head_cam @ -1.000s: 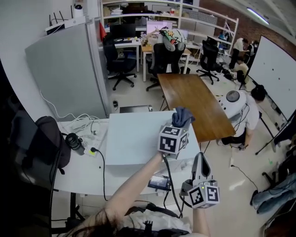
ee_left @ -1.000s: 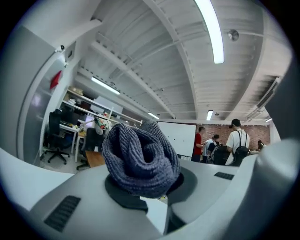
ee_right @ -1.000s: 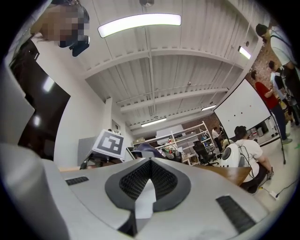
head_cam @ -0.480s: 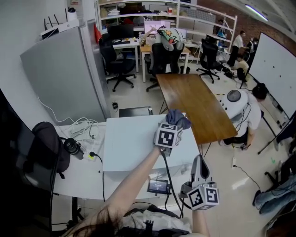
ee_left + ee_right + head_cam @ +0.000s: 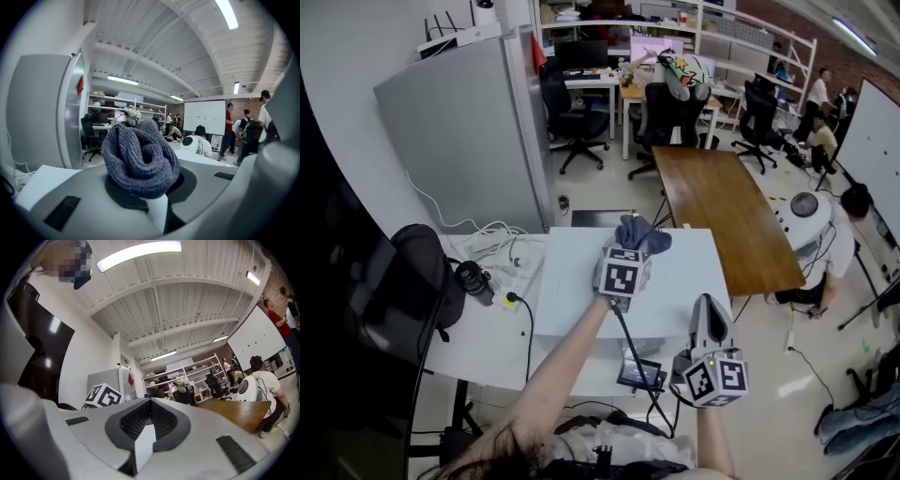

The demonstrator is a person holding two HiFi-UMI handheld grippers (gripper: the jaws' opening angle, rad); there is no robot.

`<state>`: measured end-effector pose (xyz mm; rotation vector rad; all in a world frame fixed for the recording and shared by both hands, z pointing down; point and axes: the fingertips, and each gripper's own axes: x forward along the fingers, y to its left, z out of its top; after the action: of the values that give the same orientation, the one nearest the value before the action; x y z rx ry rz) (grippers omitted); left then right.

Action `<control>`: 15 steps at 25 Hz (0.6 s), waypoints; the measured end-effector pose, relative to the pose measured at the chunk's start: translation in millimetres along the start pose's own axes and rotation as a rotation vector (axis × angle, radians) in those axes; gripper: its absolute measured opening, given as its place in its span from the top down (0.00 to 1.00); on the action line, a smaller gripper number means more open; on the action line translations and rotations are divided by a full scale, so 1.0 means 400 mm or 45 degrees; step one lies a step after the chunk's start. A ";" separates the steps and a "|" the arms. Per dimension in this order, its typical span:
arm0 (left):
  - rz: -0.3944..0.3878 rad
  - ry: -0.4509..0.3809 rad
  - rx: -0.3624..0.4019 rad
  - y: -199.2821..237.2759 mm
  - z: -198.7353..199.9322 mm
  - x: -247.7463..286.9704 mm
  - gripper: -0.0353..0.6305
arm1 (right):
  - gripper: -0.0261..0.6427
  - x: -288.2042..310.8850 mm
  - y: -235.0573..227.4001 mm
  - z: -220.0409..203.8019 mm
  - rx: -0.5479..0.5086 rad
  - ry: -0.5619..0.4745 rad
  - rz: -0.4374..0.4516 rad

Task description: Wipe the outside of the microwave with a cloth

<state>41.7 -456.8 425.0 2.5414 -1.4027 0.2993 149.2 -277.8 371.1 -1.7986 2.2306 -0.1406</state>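
The left gripper (image 5: 634, 247) is clamping a bunched blue-grey knitted cloth (image 5: 643, 232) and holding it over the far edge of the pale white box-shaped microwave (image 5: 572, 291), which is sitting on the white bench (image 5: 478, 342). I cannot tell whether the cloth is touching the top. The right gripper (image 5: 709, 311), jaws closed on nothing, is hanging at the near right, clear of the microwave. The top-panel wipe seems to be in hand. The next move is probably calling for flat, lightly pressed sweeps toward the near side.
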 end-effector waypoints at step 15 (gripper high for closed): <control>0.537 -0.142 -0.019 0.428 -0.013 -0.328 0.86 | 0.93 0.065 0.182 -0.058 0.047 0.064 0.224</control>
<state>-172.8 -438.7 409.5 2.2594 -1.9719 0.2152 69.2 -288.9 371.6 -1.5873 2.3917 -0.1921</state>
